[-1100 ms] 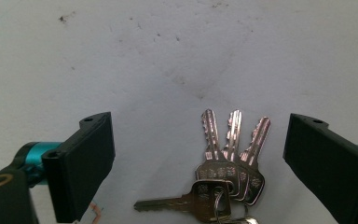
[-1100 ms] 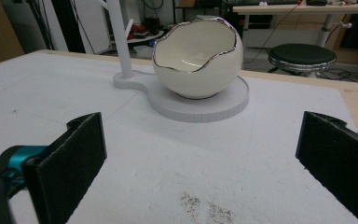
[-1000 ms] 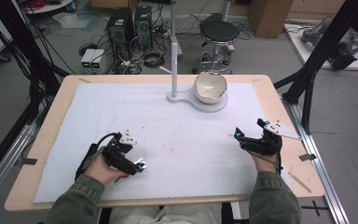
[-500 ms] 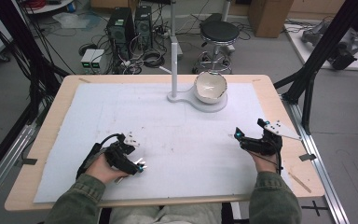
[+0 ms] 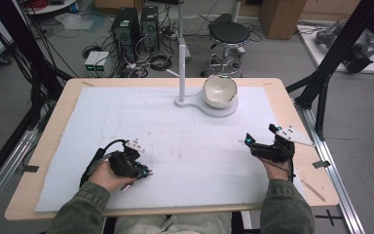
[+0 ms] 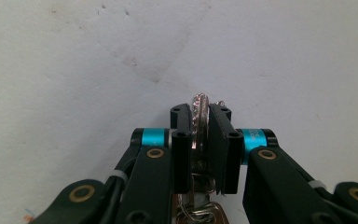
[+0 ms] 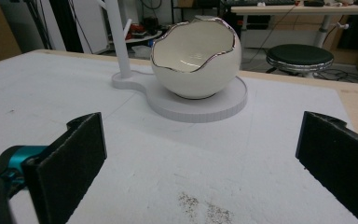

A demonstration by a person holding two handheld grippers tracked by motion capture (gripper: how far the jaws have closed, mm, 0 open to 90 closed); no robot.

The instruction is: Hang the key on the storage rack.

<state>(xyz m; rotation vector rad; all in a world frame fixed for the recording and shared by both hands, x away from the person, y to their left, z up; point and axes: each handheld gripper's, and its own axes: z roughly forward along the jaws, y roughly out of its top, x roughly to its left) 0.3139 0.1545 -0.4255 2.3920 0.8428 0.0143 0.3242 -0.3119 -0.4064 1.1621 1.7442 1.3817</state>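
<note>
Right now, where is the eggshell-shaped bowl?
The eggshell-shaped bowl sits on the white stand's round base at the table's far middle, right of the post.

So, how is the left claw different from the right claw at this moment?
The left claw is shut on a shiny metal ring, while the right claw is wide open and holds nothing. The left claw points down at the white mat; the right claw faces the egg-shaped bowl. Both have black jaws and rest low over the mat.
</note>
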